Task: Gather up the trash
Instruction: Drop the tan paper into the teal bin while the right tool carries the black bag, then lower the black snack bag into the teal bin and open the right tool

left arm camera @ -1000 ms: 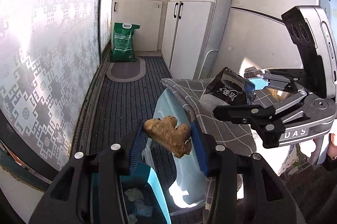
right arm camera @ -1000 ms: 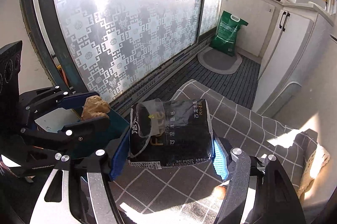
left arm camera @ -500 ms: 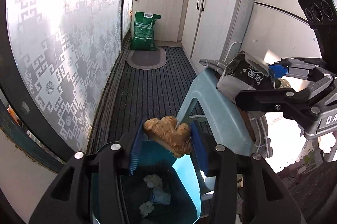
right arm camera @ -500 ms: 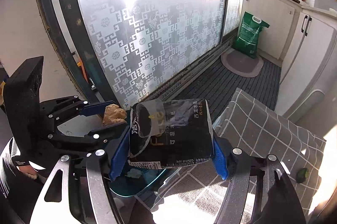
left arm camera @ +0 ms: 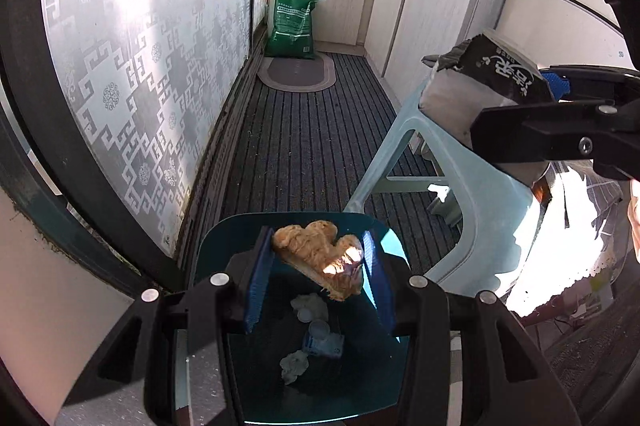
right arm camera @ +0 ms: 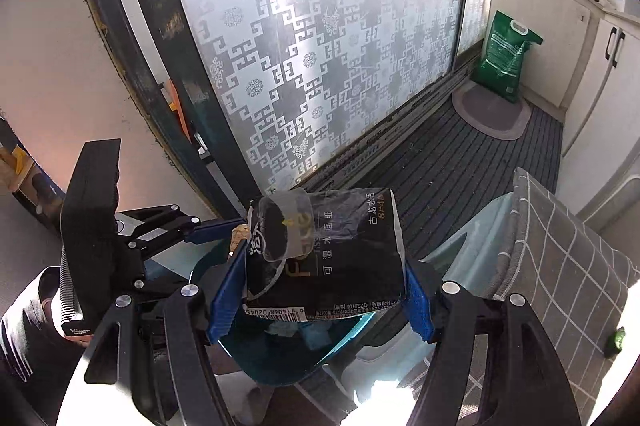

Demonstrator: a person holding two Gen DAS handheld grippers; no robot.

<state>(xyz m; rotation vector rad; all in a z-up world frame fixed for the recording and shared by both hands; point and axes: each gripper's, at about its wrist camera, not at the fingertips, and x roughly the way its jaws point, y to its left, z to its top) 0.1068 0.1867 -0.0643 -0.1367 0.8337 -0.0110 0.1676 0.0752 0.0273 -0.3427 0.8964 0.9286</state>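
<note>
My left gripper is shut on a knobbly piece of ginger and holds it over the open blue trash bin, which has crumpled white scraps at its bottom. My right gripper is shut on a black tissue pack and holds it above the same bin. The pack also shows at the right of the left wrist view. The left gripper shows at the left of the right wrist view.
A pale blue plastic stool with a grey checked cloth stands right of the bin. A frosted patterned glass door runs along the left. White cabinets, a green bag and an oval mat lie farther back.
Both grippers have moved from over the stool's cloth to over the blue bin, each still holding its item. The bin now fills the lower part of the left wrist view.
</note>
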